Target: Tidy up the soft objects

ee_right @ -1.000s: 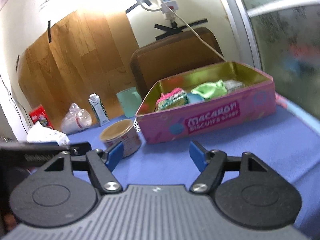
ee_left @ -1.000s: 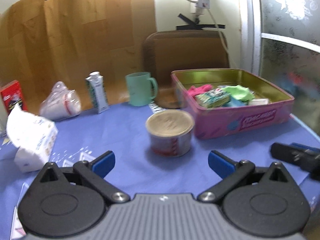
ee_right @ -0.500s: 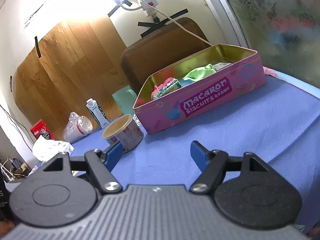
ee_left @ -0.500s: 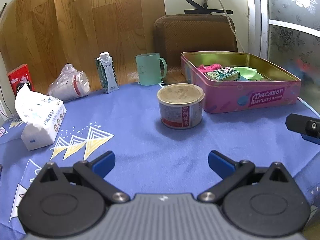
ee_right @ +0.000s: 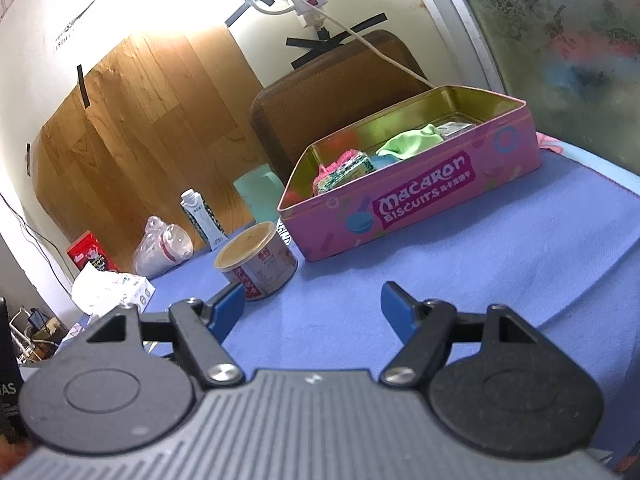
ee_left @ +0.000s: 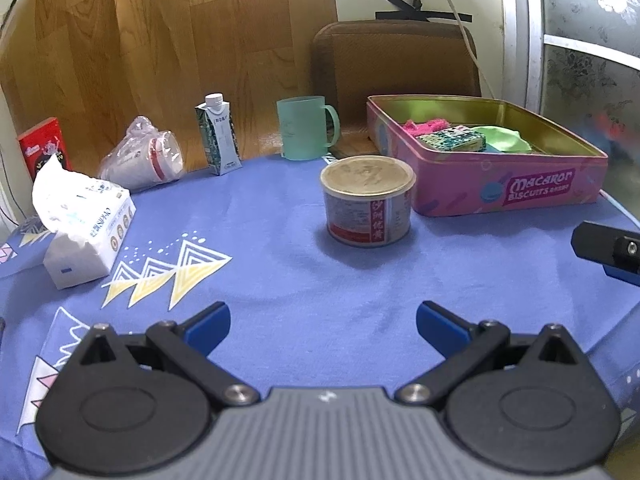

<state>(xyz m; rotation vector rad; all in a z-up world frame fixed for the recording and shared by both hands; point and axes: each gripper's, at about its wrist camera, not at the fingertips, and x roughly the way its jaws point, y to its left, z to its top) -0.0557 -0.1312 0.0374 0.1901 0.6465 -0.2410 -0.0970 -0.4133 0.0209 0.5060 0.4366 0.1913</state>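
Both my left gripper (ee_left: 322,322) and right gripper (ee_right: 312,306) have pulled back from the pink tin (ee_left: 500,192) and stay open and empty, while the soft cloths (ee_left: 452,138) lie inside it, so the sorting seems finished.

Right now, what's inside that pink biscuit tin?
The pink biscuit tin holds soft things: a fuzzy pink piece, a knitted multicoloured pad and a light green cloth, with something blue between them. Its front wall and the pile itself hide whatever lies underneath.
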